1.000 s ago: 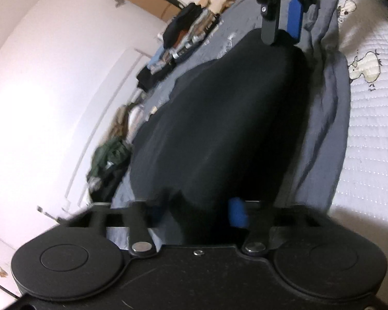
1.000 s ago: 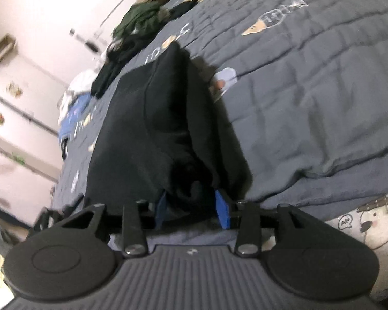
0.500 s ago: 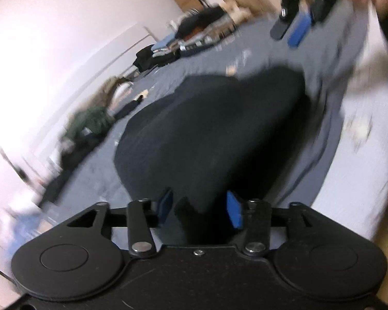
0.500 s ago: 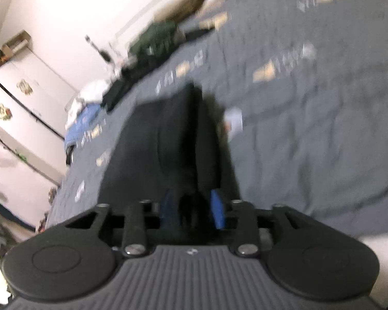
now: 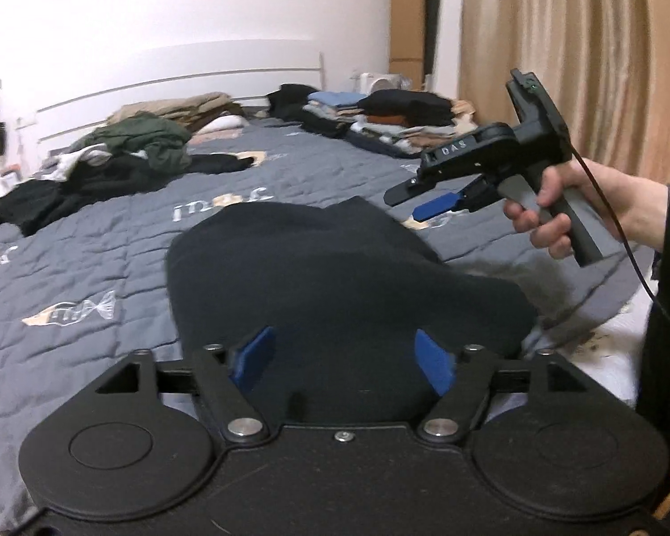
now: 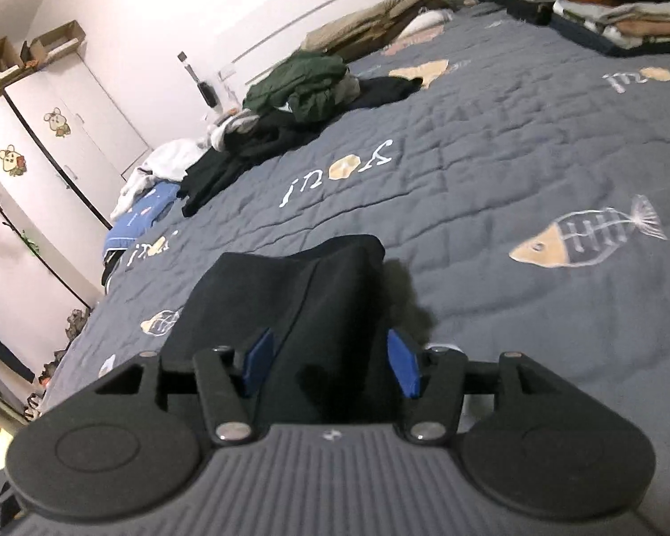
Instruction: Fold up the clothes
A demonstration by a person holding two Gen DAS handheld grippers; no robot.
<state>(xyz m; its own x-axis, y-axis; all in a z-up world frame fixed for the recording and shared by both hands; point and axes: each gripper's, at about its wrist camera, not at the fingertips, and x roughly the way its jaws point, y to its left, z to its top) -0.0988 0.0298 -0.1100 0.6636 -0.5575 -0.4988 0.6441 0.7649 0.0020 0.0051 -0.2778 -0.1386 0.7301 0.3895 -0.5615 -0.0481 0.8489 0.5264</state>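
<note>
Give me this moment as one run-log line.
step: fold | left tool: open | right tool: open | black garment: folded on bed

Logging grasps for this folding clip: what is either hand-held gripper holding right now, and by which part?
Nothing is held. The left hand-held gripper and right hand-held gripper are both open above the black garment, which lies on the bed.

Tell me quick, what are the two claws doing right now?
Left gripper: open, holding nothing, over the black garment.
Right gripper: open, holding nothing.
</note>
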